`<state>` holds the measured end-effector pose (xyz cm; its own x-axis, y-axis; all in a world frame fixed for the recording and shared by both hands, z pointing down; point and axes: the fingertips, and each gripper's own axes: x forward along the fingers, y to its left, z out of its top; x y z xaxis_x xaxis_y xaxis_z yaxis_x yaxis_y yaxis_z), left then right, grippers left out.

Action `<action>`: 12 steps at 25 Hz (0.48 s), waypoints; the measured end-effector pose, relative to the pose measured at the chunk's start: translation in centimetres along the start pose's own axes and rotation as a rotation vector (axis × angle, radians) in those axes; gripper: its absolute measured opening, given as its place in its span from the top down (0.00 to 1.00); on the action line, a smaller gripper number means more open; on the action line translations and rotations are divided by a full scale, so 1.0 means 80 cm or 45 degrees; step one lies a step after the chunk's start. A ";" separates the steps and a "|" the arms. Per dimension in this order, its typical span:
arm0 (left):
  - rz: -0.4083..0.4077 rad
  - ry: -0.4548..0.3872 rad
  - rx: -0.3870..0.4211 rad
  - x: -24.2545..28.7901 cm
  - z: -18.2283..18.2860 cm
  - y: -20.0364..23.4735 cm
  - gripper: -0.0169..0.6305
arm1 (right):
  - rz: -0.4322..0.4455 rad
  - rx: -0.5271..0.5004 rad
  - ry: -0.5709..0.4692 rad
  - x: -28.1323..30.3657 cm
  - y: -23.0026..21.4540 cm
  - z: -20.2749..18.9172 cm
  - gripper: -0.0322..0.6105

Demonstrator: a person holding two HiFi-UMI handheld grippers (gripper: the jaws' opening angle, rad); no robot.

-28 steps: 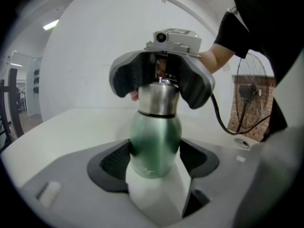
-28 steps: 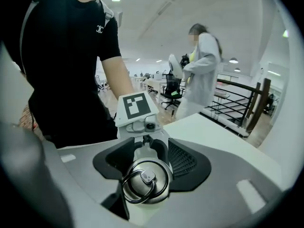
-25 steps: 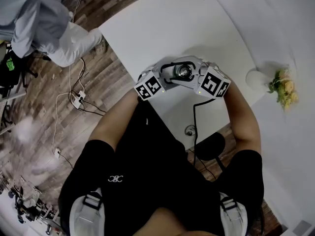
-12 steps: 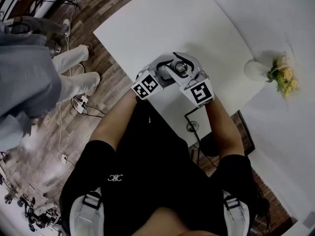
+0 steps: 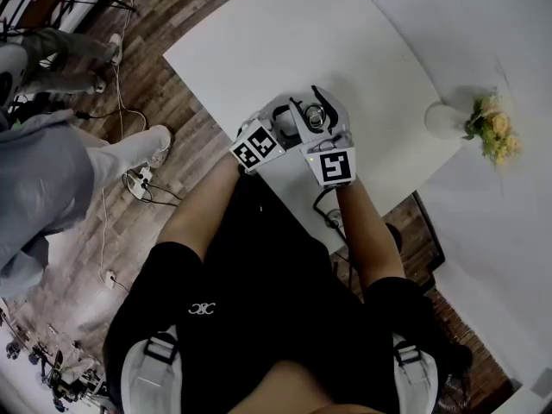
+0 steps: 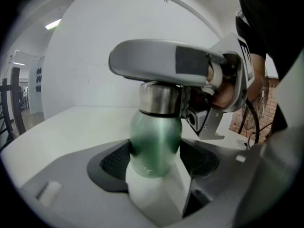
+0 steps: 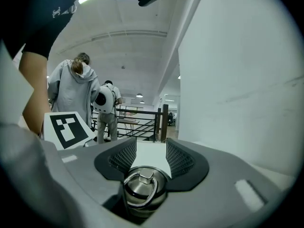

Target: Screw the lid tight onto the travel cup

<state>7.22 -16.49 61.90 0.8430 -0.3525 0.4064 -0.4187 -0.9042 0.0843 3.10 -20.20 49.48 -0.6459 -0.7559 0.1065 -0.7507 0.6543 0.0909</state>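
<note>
A green travel cup (image 6: 154, 141) stands upright on the white table (image 5: 345, 41) near its front edge. My left gripper (image 6: 154, 156) is shut on the cup's green body, a pad on each side. The steel lid (image 7: 144, 189) with its ring handle sits on top of the cup. My right gripper (image 7: 146, 158) reaches over from above and is shut on the lid; the lid lies deep between its jaws. In the head view both grippers meet at the cup (image 5: 317, 121), the left gripper (image 5: 293, 121) from the left, the right gripper (image 5: 321, 110) from the near side.
A white vase (image 5: 447, 121) with yellow flowers (image 5: 493, 141) stands at the table's right end. The table's front edge runs just below the cup. Cables and a power strip (image 5: 136, 176) lie on the wood floor at left, where a person in grey (image 5: 43, 179) stands.
My right gripper has swung round the cup from its right side to its near side, turning with the lid. The left gripper and cup stay put. The bystander at left has shifted.
</note>
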 end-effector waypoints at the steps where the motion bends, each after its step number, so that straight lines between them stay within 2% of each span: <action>1: 0.001 0.001 0.000 0.000 0.000 0.000 0.39 | -0.004 0.006 -0.007 0.000 0.000 0.001 0.64; 4: 0.002 0.005 0.001 -0.001 -0.001 0.000 0.39 | 0.025 0.062 0.006 0.004 0.000 -0.003 0.64; 6: 0.002 0.006 -0.002 -0.001 -0.001 0.000 0.39 | 0.098 0.128 0.079 0.003 0.000 -0.005 0.64; 8: 0.003 0.007 -0.007 -0.002 0.000 -0.001 0.39 | 0.155 0.179 0.085 -0.005 -0.007 0.009 0.64; 10: 0.006 0.011 -0.008 -0.003 -0.001 0.000 0.39 | 0.202 0.169 0.052 -0.018 -0.021 0.026 0.64; 12: 0.007 0.015 -0.008 -0.001 -0.001 0.000 0.39 | 0.322 0.125 0.065 -0.031 -0.029 0.033 0.63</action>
<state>7.07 -16.46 61.96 0.8364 -0.3547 0.4179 -0.4257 -0.9006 0.0876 6.09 -19.90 46.37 -0.8086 -0.5652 0.1638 -0.5780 0.8150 -0.0412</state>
